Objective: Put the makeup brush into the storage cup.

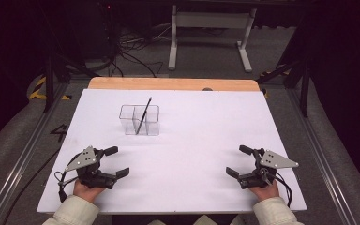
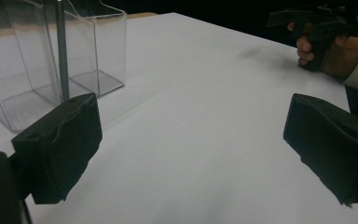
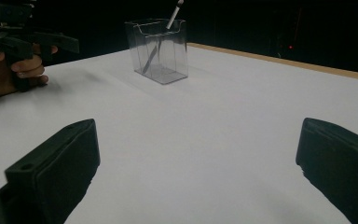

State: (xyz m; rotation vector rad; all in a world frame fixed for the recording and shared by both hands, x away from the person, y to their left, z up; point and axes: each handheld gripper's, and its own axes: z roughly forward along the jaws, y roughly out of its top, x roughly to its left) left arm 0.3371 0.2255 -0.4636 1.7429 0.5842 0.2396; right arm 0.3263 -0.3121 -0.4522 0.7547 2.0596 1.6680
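The left gripper rests at the near left of the white worktop, held in the person's left hand, whose pale sleeve enters from the bottom edge. Its jaws stand wide apart with only bare worktop between them; a grey three-cornered plate sits on top of it. In the left gripper view the two black jaws rise from the bottom corners, far apart, and the clear box stands just beyond the left one.

Farther back and left of centre stands the clear plastic box, divided into compartments, upright on the worktop and well apart from both grippers. A dark pen leans inside it, its lower end down in the box and its upper end tilted out above the rim; which compartment holds its tip I cannot tell. In the right gripper view the pen's top end looks pale.

At the near right the right gripper lies on the worktop, held in the right hand. Its jaws are also spread wide, gripping nothing.

Beyond the far edge of the worktop a strip of wooden board shows, with cables and a white frame on the floor behind.
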